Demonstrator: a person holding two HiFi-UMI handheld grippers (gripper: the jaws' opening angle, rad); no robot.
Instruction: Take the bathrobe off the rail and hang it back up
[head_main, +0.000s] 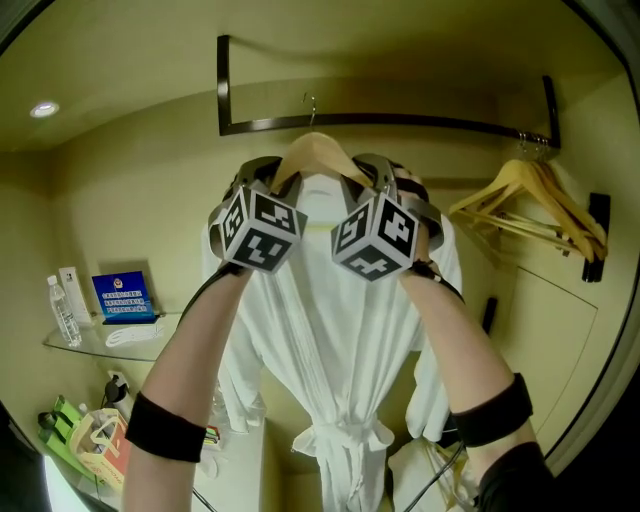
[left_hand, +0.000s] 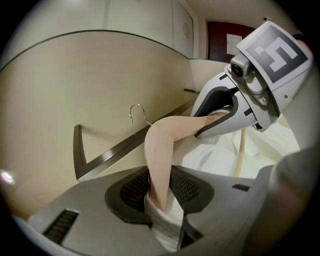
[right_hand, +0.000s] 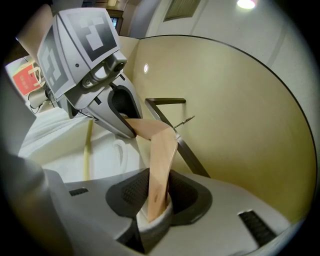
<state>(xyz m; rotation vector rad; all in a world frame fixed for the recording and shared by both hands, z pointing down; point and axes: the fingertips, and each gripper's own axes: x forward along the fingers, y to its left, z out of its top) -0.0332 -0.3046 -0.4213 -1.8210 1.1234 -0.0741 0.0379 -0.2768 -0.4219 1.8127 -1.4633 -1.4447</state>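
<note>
Both forearms (head_main: 200, 340) reached up side by side. The left gripper (left_hand: 160, 192) and right gripper (right_hand: 157, 192) each pinched one shoulder of the wooden hanger (head_main: 318, 150) between part-closed jaws. Its hook (head_main: 311, 103) stood near the rail (head_main: 420, 122), with the bathrobe (head_main: 330, 330) draped below.

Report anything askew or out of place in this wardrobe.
Nothing is spilled or damaged. One oddity: the hanger carrying the bathrobe is pinched at both shoulders by the left hand-held gripper and the right hand-held gripper, and its hook may not be resting on the rail.
</note>
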